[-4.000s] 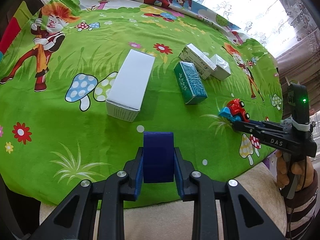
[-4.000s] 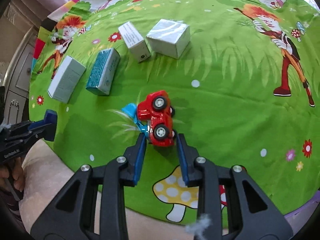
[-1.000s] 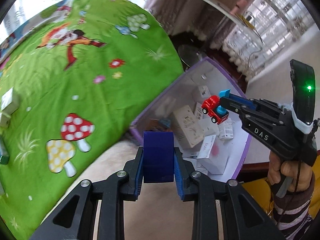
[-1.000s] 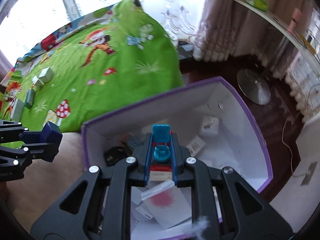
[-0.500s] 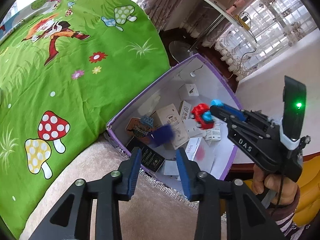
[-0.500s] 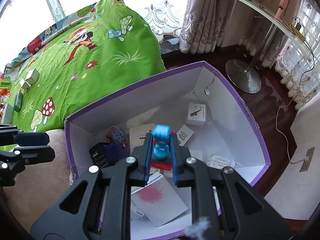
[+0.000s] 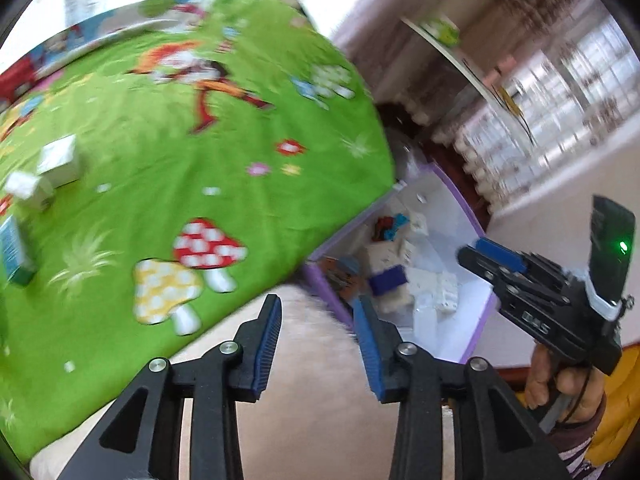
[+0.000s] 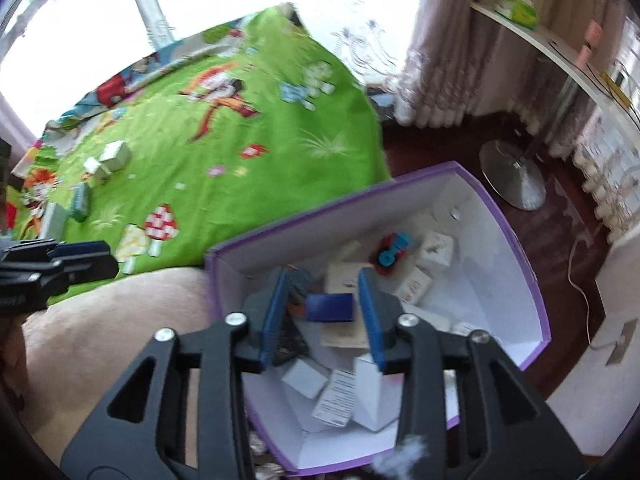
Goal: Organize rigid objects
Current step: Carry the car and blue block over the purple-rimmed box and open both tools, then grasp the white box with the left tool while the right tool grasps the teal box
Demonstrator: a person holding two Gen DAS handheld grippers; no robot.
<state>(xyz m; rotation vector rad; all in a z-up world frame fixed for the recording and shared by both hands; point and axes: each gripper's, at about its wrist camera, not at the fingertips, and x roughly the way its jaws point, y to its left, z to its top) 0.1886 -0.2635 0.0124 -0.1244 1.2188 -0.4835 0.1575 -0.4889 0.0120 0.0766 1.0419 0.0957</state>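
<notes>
A purple-edged white box stands on the floor beside the bed and holds several small cartons. The dark blue block lies in it, and the red and blue toy car lies farther back. Both show in the left wrist view, block and car. My right gripper is open and empty above the box. My left gripper is open and empty over the beige cushion edge, left of the box. The right gripper also shows in the left wrist view.
The green cartoon blanket still carries white cartons and a teal carton; these also show in the right wrist view. A round metal stand base rests on the dark floor behind the box.
The right gripper has opened and the toy car now lies in the box. The blue block has landed in the box. The left gripper has swung left toward the blanket.
</notes>
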